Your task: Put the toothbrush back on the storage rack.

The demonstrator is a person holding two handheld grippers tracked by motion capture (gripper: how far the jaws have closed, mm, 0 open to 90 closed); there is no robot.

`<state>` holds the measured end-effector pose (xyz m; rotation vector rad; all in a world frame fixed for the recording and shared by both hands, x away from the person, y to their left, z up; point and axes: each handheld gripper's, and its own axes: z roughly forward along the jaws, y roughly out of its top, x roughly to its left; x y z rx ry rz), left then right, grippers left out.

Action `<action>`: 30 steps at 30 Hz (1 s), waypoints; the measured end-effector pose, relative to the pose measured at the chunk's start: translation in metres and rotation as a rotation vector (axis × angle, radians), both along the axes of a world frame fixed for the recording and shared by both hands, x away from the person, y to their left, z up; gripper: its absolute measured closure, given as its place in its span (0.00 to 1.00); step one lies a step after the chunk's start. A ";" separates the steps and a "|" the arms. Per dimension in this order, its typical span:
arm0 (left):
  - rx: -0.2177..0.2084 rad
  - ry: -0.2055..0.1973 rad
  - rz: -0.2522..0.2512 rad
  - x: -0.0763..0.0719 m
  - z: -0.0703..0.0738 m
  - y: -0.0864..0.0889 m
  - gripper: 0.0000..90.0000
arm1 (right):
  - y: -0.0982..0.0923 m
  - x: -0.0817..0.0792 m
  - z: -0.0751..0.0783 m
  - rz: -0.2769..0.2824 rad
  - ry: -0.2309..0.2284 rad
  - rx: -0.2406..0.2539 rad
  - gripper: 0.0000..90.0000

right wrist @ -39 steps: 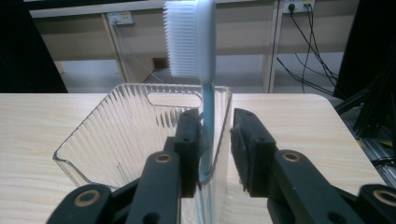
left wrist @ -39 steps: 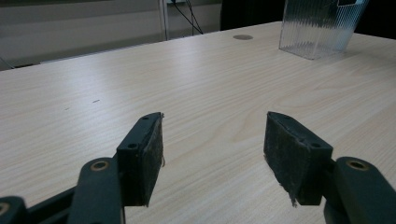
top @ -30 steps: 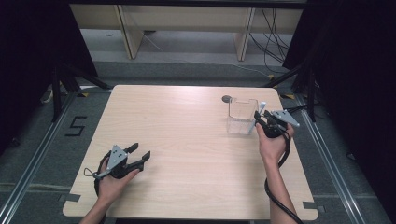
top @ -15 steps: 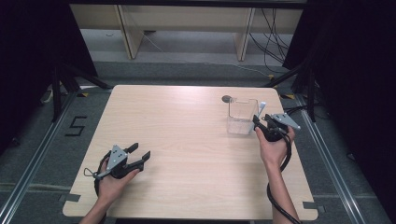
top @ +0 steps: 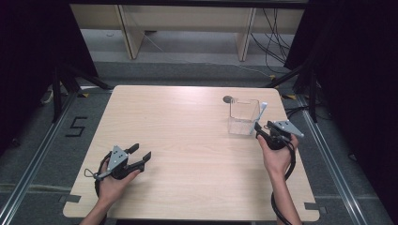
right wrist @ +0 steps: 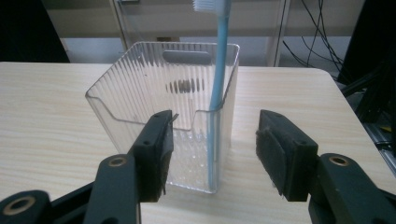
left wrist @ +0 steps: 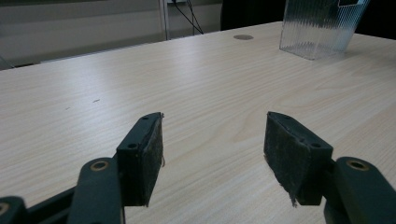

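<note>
The right hand-held gripper (top: pixel 261 130) hovers at the table's (top: pixel 187 140) far right with its jaws spread and grasping nothing — just ahead of them stands a clear ribbed cup (right wrist: pixel 168 116), with a blue toothbrush (right wrist: pixel 217 70) upright in its near right corner, bristles at the top. The left hand-held gripper (top: pixel 141 154) rests low at the near left, jaws likewise released over bare wood — well apart from the cup. A small dark disc (top: pixel 228 99) lies just beyond the cup.

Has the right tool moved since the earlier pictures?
Yes. The right tool has drawn slightly back toward the person, away from the clear ribbed plastic cup.
</note>
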<state>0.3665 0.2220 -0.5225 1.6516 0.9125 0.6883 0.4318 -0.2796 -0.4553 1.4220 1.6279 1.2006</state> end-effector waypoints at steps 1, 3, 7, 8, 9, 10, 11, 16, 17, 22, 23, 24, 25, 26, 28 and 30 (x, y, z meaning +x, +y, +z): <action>0.000 0.000 0.000 0.000 0.000 0.000 0.41 | 0.000 -0.001 -0.001 -0.003 -0.008 0.001 0.52; -0.001 0.000 -0.001 0.000 0.000 0.000 0.41 | 0.000 -0.003 -0.001 0.005 -0.013 -0.016 0.51; -0.002 0.000 -0.001 0.000 0.000 0.000 0.41 | 0.003 -0.008 -0.001 0.010 -0.007 -0.010 0.50; -0.003 -0.001 -0.001 0.000 0.000 0.000 0.41 | 0.002 -0.009 0.000 0.016 -0.005 -0.031 0.50; -0.002 0.000 -0.001 0.000 0.000 0.000 0.41 | 0.004 -0.011 -0.001 0.011 0.004 -0.007 0.50; -0.002 0.000 -0.001 0.000 0.000 0.000 0.41 | 0.004 -0.012 -0.001 0.019 0.009 -0.014 0.50; -0.001 0.000 -0.001 0.000 0.000 0.000 0.41 | 0.003 -0.014 -0.001 0.023 0.004 -0.034 0.50; 0.000 0.000 0.000 0.000 0.000 0.000 0.41 | 0.004 -0.023 -0.004 0.016 -0.009 -0.035 0.50; -0.001 0.000 0.000 0.000 0.000 0.000 0.41 | 0.004 -0.025 -0.006 0.025 -0.002 -0.029 0.50; -0.001 0.000 0.000 0.000 0.000 0.000 0.41 | 0.005 -0.036 -0.012 0.019 0.018 0.002 0.50; -0.001 -0.001 0.000 0.000 0.000 0.000 0.41 | 0.003 -0.038 -0.014 0.023 0.011 -0.020 0.50; -0.001 0.000 0.000 0.000 0.000 0.000 0.41 | 0.002 -0.040 -0.014 0.033 0.017 -0.029 0.50; 0.000 0.000 0.000 0.000 0.000 0.000 0.41 | 0.003 -0.042 -0.016 0.030 0.011 -0.020 0.50; 0.000 0.000 0.001 0.000 0.000 0.000 0.41 | 0.001 -0.044 -0.016 0.034 0.012 -0.033 0.50; 0.002 0.001 0.001 0.000 0.000 0.000 0.41 | 0.001 -0.048 -0.017 0.033 0.017 -0.030 0.50; 0.000 0.000 0.001 0.000 0.000 0.000 0.41 | 0.003 -0.052 -0.019 0.029 0.029 0.005 0.50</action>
